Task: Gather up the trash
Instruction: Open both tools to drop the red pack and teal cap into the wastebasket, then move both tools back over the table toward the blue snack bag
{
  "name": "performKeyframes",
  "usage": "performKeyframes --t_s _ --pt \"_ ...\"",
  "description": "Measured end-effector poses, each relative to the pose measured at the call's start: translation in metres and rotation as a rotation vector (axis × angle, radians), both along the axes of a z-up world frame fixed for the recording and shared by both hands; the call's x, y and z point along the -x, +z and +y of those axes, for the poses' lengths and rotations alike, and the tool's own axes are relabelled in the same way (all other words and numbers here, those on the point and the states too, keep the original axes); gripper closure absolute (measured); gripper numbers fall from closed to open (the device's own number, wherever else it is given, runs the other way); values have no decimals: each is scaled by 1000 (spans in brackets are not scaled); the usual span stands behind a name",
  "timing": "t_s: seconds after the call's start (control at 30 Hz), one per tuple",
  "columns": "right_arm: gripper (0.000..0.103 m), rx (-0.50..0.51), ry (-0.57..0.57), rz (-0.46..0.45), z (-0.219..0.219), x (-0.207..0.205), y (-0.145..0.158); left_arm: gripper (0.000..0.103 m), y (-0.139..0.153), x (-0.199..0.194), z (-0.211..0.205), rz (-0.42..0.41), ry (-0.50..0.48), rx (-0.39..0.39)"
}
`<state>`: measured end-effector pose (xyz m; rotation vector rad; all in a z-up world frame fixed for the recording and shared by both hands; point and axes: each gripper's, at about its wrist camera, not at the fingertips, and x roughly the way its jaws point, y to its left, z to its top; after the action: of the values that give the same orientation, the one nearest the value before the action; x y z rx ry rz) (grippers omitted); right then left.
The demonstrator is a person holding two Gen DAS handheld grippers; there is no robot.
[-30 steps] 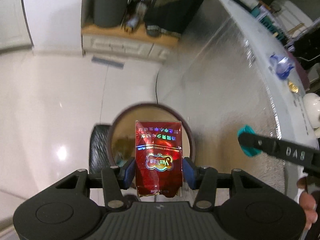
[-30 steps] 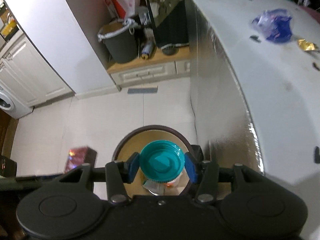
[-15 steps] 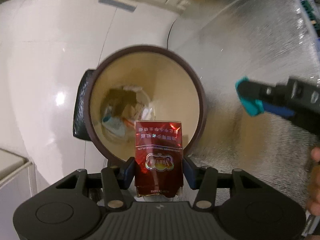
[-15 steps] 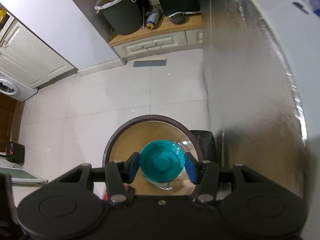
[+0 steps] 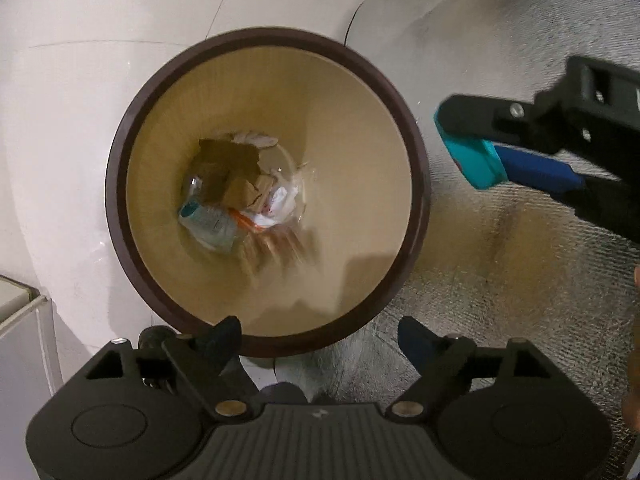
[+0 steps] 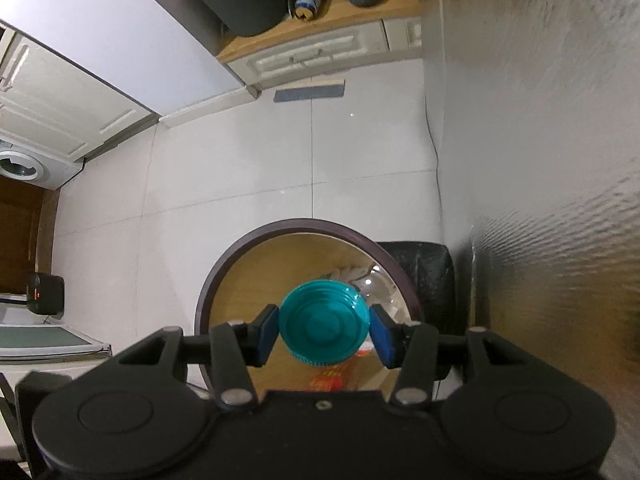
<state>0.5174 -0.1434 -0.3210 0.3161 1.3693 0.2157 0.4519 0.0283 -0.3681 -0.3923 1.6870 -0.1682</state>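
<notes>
Trash bin (image 5: 120, 216): round, dark brown rim, tan inner wall, standing on the pale tile floor (image 6: 224, 168) hard against a silvery textured panel (image 6: 540, 160). Left gripper (image 5: 320, 340) hangs just above the near rim, jaws spread wide with nothing between them, aimed straight down the opening, which reads as a drop position. A reddish blur (image 5: 280, 244) low inside the bin looks like something in free fall; too smeared to identify. Right gripper (image 6: 323, 330) pinches a teal cap (image 6: 323, 326) across its diameter between the blue pads (image 6: 267, 334), flat face toward the camera. It sits over the bin mouth in its own view; from the left view it looks beside the rim, over the panel, so true overlap is hard to call. Probably staged for the next drop. Bin contents: loose pile at the bottom, brown cardboard scraps (image 5: 228, 164), white crumpled wrapper (image 5: 280, 200), teal-topped tube or bottle (image 5: 208, 222), something orange (image 5: 244, 220). Well under full. A black object (image 6: 424, 276) stands just beyond the bin.
</notes>
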Motion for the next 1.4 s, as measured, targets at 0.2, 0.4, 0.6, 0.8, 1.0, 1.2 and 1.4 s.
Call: performKeyframes --t_s 0.2,0.4,0.6,0.8,1.0,1.2,1.4 --pt "52 -27 -16 22 4 -15 -19 12 -10 -2 3 17 -1 -21" --pt "35 -35 -47 -3 5 -24 -28 3 -8 -9 9 2 -9 -35" --pt "31 11 5 -7 8 -16 -25 0 -6 -14 15 -5 -5 -47" --pt "29 30 23 4 5 -6 -19 0 8 -16 17 -26 -20 -62" --pt "24 48 54 -6 5 5 -7 0 21 -16 22 -45 -28 -81" --pt "15 87 76 -38 7 17 10 0 39 -11 29 -90 -36 -103" --pt "8 111 69 -70 6 31 31 0 62 -2 42 -150 -19 -120"
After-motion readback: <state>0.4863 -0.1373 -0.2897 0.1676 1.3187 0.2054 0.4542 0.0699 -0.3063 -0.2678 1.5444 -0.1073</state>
